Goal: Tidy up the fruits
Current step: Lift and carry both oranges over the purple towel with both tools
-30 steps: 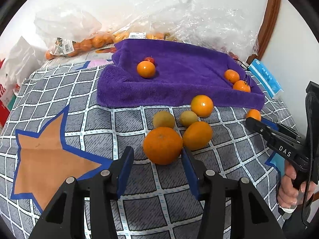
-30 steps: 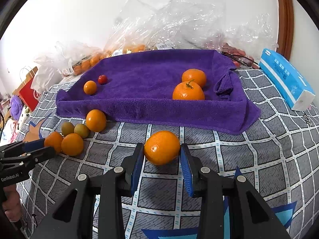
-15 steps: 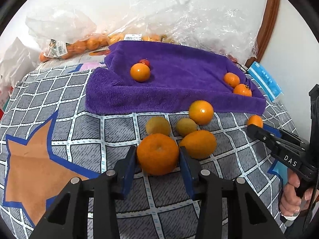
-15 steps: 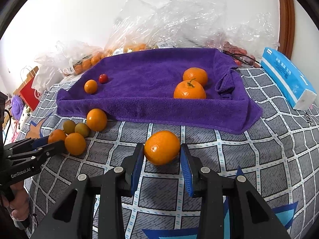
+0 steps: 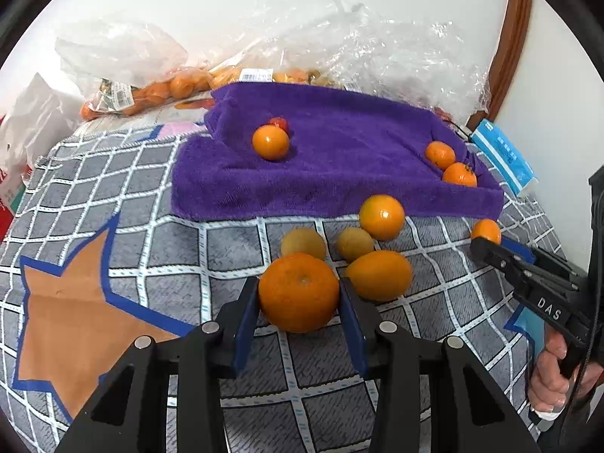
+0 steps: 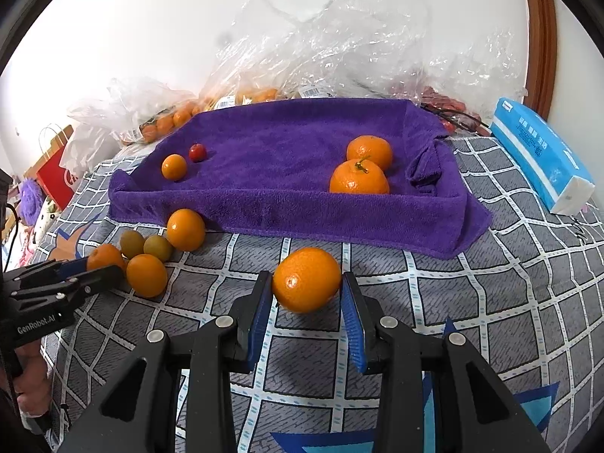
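The left tongs (image 5: 300, 298) had just closed on a big orange (image 5: 298, 291) by the towel (image 5: 339, 173). The right tongs (image 6: 306, 294) sat slightly open around another orange (image 6: 306, 279). Both could go onto the towel next.

A large round orange mandarin (image 5: 299, 291) sat between my left gripper (image 5: 300, 315) fingers, near the front edge of the grey checked blanket (image 5: 151, 226). Behind it lay two small yellow-green plums (image 5: 303, 242), then the folded purple towel (image 5: 339, 158). Another orange (image 6: 306, 279) sat between my right gripper (image 6: 306, 311) fingers.
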Motion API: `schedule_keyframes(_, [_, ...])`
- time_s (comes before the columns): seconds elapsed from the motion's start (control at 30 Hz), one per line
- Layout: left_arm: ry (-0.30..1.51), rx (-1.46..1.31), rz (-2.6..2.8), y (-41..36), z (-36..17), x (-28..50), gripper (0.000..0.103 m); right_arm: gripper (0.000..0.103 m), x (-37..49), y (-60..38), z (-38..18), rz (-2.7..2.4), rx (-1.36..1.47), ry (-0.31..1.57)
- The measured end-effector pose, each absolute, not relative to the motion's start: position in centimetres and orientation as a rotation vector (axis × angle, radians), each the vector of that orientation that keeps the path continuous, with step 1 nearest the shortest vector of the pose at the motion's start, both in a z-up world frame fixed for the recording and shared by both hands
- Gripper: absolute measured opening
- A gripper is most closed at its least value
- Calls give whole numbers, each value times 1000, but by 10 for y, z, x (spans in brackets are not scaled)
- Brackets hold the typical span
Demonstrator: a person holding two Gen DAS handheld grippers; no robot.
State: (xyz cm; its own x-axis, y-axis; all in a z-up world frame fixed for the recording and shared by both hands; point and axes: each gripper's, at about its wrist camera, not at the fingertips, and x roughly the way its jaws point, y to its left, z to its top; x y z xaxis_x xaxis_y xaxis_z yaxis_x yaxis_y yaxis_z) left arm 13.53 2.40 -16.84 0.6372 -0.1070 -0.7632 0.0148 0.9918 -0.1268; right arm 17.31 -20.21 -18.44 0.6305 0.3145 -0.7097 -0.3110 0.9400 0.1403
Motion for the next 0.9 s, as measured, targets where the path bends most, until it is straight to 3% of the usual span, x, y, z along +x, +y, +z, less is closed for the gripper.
schedule_keyframes(0.43, [795, -89, -53, 25, -122, 149, 39, 36, 182, -182, -118, 400, -35, 727])
schedule_keyframes(0.9, [770, -84, -74, 23, -107, 193, 39, 36, 228, -162, -107, 413, -55, 720])
